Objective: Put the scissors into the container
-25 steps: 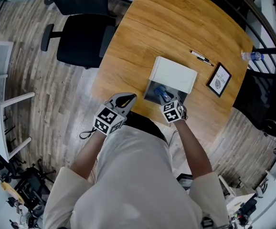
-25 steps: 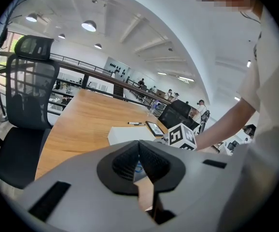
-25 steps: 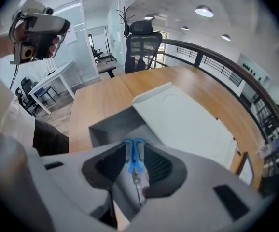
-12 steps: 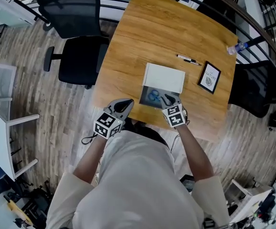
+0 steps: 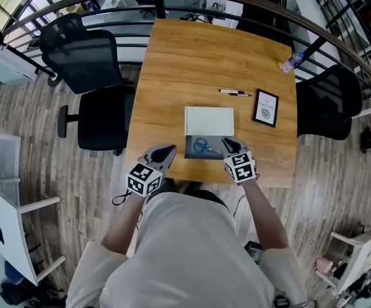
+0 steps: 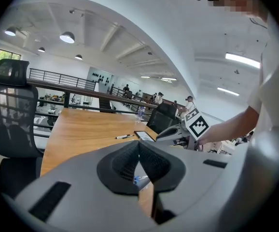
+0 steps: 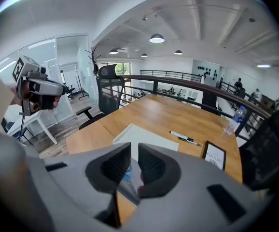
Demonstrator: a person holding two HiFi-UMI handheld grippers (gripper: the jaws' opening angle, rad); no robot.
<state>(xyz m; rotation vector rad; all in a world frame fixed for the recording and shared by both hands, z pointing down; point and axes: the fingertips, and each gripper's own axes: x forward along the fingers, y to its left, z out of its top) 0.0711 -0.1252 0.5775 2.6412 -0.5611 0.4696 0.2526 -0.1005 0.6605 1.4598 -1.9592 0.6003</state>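
Blue-handled scissors [image 5: 202,147] lie inside the shallow grey container [image 5: 194,154] near the front edge of the wooden table [image 5: 192,63]. A white lid [image 5: 209,119] lies just behind the container. My right gripper [image 5: 230,145] hovers at the container's near right corner. Its jaws are closing, a narrow gap still shows between the pads, and nothing is in it. In the right gripper view the gripper [image 7: 134,151] looks over the scissors [image 7: 126,174] and the lid [image 7: 144,137]. My left gripper [image 5: 162,154] is shut and empty, left of the container.
A pen [image 5: 235,93] and a framed card [image 5: 266,107] lie behind the lid to the right. A water bottle [image 5: 290,61] stands at the far right corner. Black office chairs stand at the left [image 5: 102,117] and right [image 5: 323,101]. A railing runs behind the table.
My right gripper has drawn back from over the scissors to the container's near right corner. The scissors stay in the container. The head view has risen and shows more of the room.
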